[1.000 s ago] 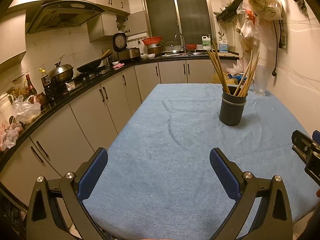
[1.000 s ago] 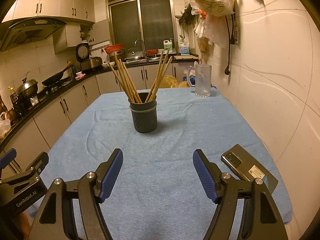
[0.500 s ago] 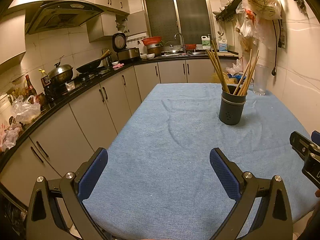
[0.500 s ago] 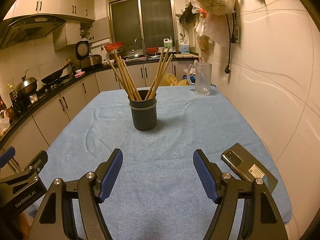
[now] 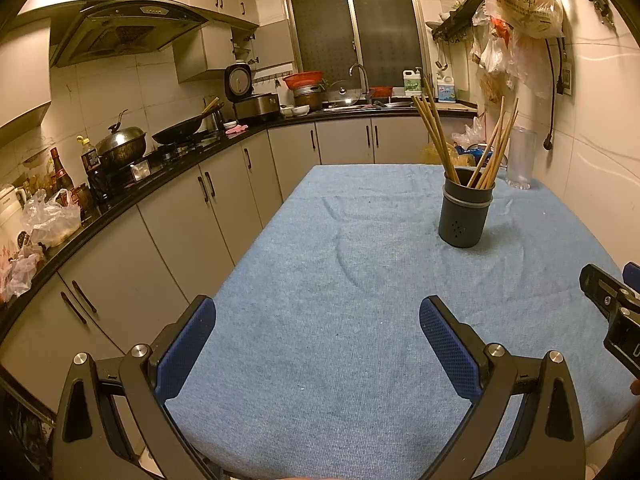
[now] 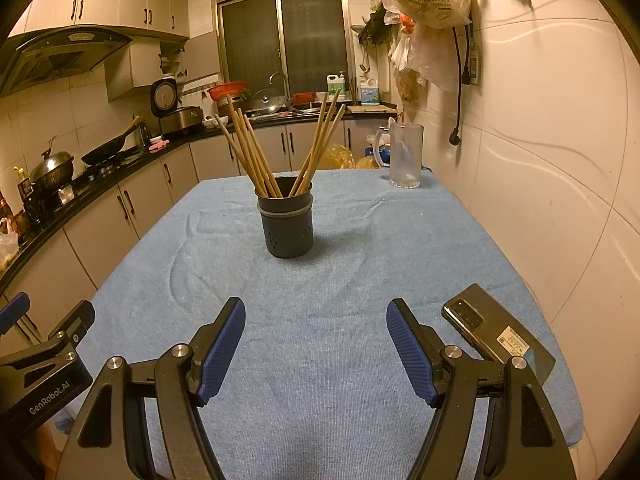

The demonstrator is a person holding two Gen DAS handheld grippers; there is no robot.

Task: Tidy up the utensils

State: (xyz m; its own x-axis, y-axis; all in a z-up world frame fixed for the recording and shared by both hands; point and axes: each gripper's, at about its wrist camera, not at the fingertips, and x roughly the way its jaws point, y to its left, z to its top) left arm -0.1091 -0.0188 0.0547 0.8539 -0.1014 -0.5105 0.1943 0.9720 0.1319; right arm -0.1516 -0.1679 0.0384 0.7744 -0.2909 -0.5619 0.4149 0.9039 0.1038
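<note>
Both grippers spread wide and empty over the near edge of the blue tablecloth (image 6: 320, 360), left gripper (image 5: 318, 320), right gripper (image 6: 316, 320); chopsticks (image 6: 256, 152) stand in the dark holder (image 6: 286, 226) mid-table, phone (image 6: 496, 332) beside the right finger.

A dark grey perforated utensil holder (image 6: 289, 226) is seen standing upright on the blue-covered table, with wooden chopsticks (image 6: 250, 152) fanned out of its open top in two leaning bunches.
</note>
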